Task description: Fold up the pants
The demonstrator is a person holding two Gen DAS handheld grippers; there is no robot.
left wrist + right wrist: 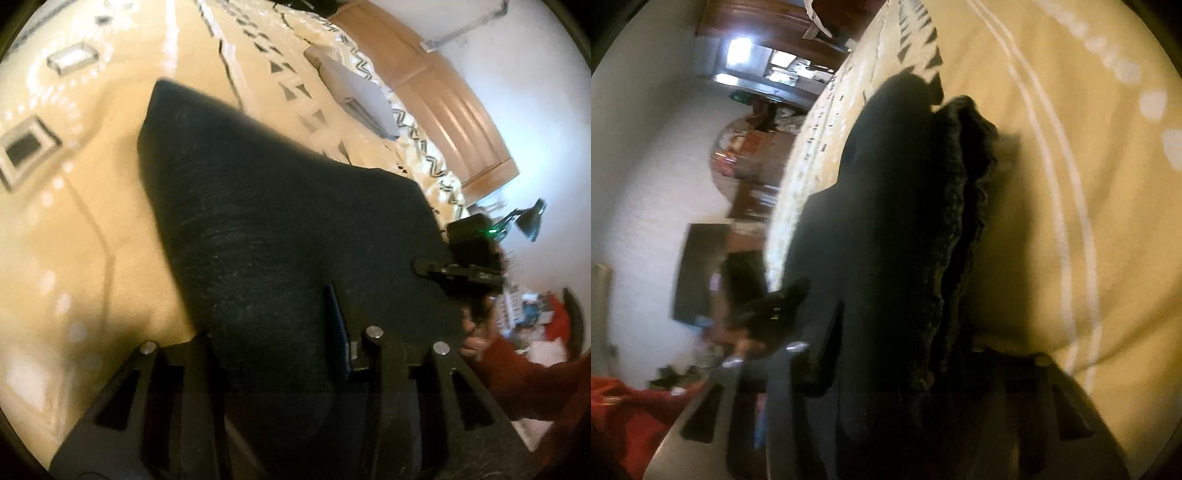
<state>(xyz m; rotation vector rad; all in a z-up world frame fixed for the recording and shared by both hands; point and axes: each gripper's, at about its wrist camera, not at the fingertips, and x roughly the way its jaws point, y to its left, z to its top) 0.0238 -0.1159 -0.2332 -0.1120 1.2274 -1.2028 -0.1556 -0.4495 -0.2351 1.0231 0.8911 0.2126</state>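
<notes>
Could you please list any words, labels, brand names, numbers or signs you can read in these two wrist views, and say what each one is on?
No text can be read in either view.
The dark pants show no tag or label.
The yellow bedspread carries only geometric patterns, no letters.
The cluttered things beyond the red sleeve are too blurred to read.

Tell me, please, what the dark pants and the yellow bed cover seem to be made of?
Pants: probably a thick knit or fleece-like cloth, matte; fine fuzzy streaks show, and the edge looks nubbly in the right wrist view. Bed cover: likely soft woven cotton, matte, with printed patterns; blur leaves this open.
</notes>
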